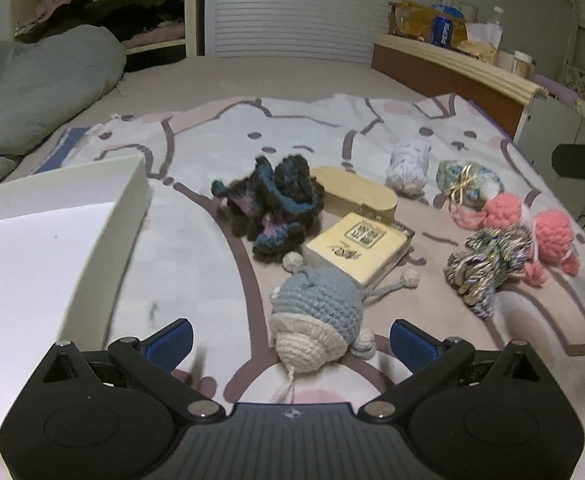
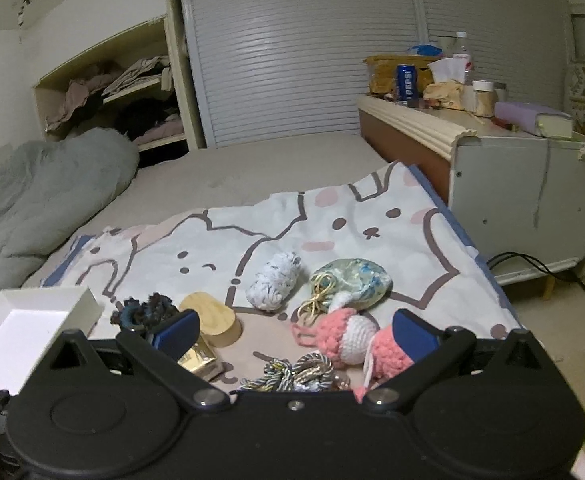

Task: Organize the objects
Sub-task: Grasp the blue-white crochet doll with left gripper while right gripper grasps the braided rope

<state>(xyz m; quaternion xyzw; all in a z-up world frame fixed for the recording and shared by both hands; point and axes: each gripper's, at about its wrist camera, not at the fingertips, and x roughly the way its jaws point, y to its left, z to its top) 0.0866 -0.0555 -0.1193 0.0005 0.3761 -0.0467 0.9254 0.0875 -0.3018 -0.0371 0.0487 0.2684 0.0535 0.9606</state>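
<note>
Black hand-held gripper, blue finger pads, silver screws.

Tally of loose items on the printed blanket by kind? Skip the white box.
Crocheted pieces: 3 (blue-grey one, dark brown-teal one, pink one)
Yarn bundles: 2 (white skein, multicolour twist)
Boxes and cases: 2 (oval wooden box, yellow pack)
Brocade pouch: 1
Total: 8
</note>
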